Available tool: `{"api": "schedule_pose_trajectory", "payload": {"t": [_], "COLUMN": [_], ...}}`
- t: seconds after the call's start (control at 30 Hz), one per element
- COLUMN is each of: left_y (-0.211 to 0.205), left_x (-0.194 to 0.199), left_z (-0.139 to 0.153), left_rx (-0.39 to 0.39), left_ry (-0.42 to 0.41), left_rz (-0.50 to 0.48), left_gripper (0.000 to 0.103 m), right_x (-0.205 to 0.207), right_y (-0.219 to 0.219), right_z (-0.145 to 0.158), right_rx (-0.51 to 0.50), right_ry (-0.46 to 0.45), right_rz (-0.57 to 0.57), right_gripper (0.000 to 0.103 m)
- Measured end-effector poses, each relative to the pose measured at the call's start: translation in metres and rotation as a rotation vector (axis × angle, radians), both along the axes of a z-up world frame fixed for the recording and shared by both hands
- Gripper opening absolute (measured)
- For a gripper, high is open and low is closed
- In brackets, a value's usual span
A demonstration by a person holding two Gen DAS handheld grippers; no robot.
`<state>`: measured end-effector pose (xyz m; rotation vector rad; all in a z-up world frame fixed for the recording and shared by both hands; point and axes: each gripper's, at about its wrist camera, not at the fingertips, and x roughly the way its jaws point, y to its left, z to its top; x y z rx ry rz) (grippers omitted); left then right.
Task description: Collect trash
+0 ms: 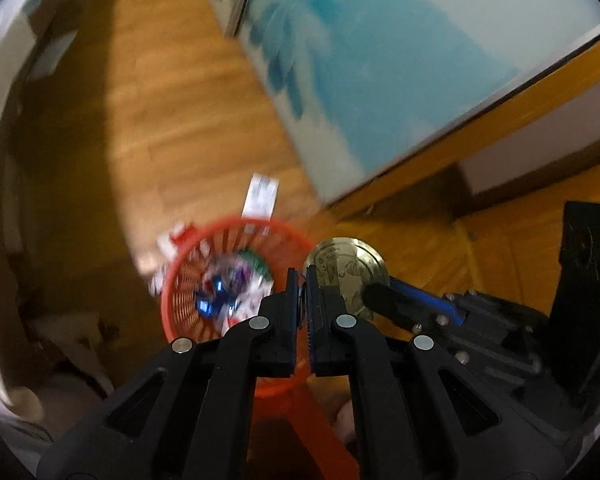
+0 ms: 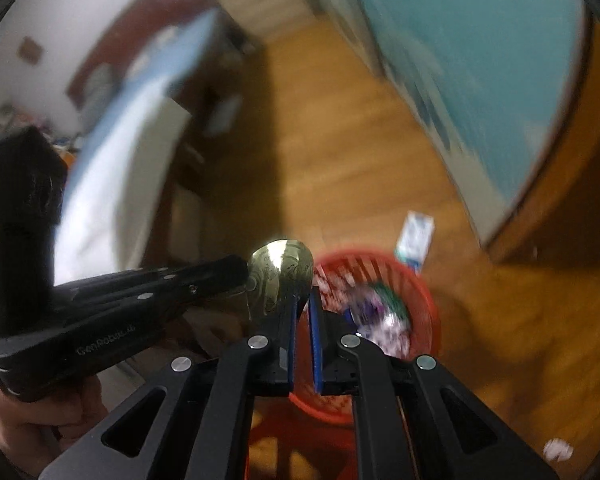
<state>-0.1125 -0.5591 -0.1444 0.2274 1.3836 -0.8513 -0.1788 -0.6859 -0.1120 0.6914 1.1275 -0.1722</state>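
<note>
A red slatted basket [image 1: 236, 280] stands on the wooden floor [image 1: 172, 120], part-filled with a blurred heap of wrappers [image 1: 232, 292] in white, blue, purple and green. Just beyond its far rim lies 1 white-and-blue carton [image 1: 260, 196] flat on the floor, and a few white and red scraps [image 1: 168, 248] lie against its outer left side; their number is too blurred to count. A large panel printed with a blue flower [image 1: 380, 60] stands to the right of the basket, well apart from it. 1 small white scrap [image 2: 558, 450] lies alone on the floor at the lower right of the right wrist view. Both grippers meet above the basket's rim on 1 round gold metal lid [image 1: 348, 276]. The left gripper [image 1: 303, 300] has its jaws drawn narrow, and something thin sits between the pads at the lid's edge. The right gripper [image 2: 303, 312] is also nearly closed and reaches in from the side, its tip touching the lid; whether it truly clamps the lid I cannot tell. A bare hand [image 2: 40, 416] holds the left gripper's handle from below.
</note>
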Motion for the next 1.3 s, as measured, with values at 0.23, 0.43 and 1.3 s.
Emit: {"api": "schedule_pose_trajectory", "payload": {"t": [0.23, 0.43, 1.3], "left_y": [-0.004, 0.004, 0.315], "left_x": [-0.001, 0.0, 0.071], "left_z": [-0.015, -0.013, 0.212], "left_rx": [0.059, 0.085, -0.338], "left_ry": [0.006, -0.04, -0.628], "left_rz": [0.005, 0.064, 0.526], "left_gripper": [0.004, 0.039, 0.086], "right_x": [0.002, 0.013, 0.144], "right_y": [0.019, 0.028, 0.219], "right_z": [-0.001, 0.001, 0.247], "right_rx": [-0.054, -0.197, -0.407], "right_ry": [0.041, 0.071, -0.464], "right_rz": [0.018, 0.008, 0.192], "right_gripper": [0.014, 0.059, 0.096]}}
